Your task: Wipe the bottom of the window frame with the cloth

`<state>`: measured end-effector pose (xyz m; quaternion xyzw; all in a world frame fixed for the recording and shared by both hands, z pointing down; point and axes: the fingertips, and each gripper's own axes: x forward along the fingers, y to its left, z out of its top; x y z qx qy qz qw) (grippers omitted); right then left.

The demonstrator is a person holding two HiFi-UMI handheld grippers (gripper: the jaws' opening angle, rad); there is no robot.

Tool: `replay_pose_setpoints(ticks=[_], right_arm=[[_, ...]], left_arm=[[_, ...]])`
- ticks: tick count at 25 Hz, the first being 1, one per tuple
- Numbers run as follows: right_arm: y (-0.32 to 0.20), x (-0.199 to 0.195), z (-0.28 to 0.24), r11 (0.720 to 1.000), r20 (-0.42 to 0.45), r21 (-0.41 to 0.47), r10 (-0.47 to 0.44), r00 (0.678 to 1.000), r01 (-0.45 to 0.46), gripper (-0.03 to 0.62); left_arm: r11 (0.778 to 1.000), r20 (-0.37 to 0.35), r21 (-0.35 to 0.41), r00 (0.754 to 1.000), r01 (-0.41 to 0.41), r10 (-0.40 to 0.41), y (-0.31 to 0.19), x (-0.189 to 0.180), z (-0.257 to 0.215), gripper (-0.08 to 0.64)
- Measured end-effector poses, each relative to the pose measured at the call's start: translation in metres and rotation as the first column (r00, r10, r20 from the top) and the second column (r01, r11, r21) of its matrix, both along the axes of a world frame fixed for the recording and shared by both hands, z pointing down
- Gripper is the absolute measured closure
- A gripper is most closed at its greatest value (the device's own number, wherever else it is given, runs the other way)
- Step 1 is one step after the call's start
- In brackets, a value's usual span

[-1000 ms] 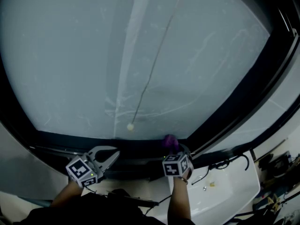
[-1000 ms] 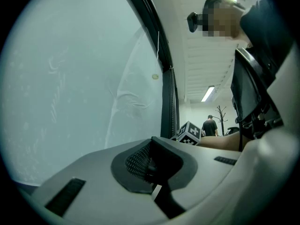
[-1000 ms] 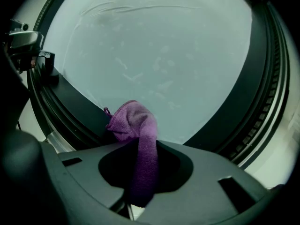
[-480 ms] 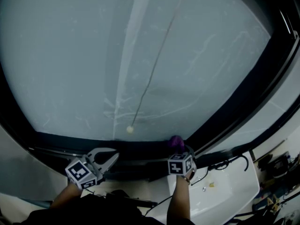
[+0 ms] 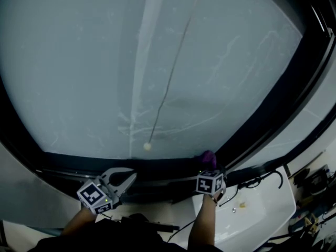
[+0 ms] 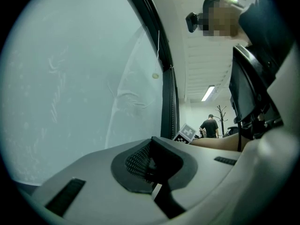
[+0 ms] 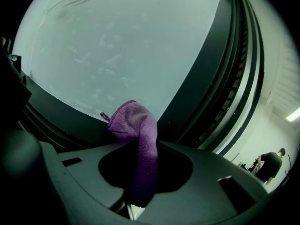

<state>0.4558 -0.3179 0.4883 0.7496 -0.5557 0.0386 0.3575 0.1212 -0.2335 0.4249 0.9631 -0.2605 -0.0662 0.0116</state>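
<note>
A purple cloth [image 5: 208, 157] is pressed against the dark bottom rail of the window frame [image 5: 157, 165], close to the right-hand corner. My right gripper [image 5: 209, 168] is shut on the cloth, its marker cube just below. In the right gripper view the cloth [image 7: 136, 125] rises from between the jaws of my right gripper [image 7: 140, 177] and folds over onto the bottom rail [image 7: 56, 109]. My left gripper [image 5: 127, 177] hovers in front of the rail further left, jaws together and holding nothing; in its own view, the left gripper [image 6: 152, 165] shows only its mesh pads.
A frosted glass pane [image 5: 131, 62] fills the frame. A pull cord ends in a small bead [image 5: 147, 146] just above the rail. The dark right upright [image 5: 283, 98] slants beside the cloth. A white sink [image 5: 262, 206] and cables [image 5: 252, 182] lie lower right. A person [image 6: 209, 125] stands far off.
My right gripper has slid the purple cloth rightward along the bottom rail toward the corner. The left gripper has stayed almost where it was.
</note>
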Motion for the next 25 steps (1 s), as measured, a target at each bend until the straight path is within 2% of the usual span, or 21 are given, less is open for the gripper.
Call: replay_pose_setpoints(ticks=[9, 15, 25], right_arm=[[0.008, 0.005, -0.003, 0.998, 0.019, 0.034, 0.061, 0.998, -0.061, 0.514], [0.023, 0.022, 0.015, 0.992, 0.066, 0.035, 0.12, 0.991, -0.122, 0.514], [0.055, 0.018, 0.024, 0.989, 0.102, 0.027, 0.139, 0.985, -0.142, 0.514]], left_arm=[[1.0, 0.009, 0.002, 1.0, -0.004, 0.004, 0.0, -0.001, 0.001, 0.557], [1.0, 0.021, 0.004, 1.0, -0.017, 0.017, 0.001, 0.001, 0.002, 0.557], [0.999, 0.029, 0.003, 0.999, -0.032, 0.032, 0.001, 0.002, 0.003, 0.557]])
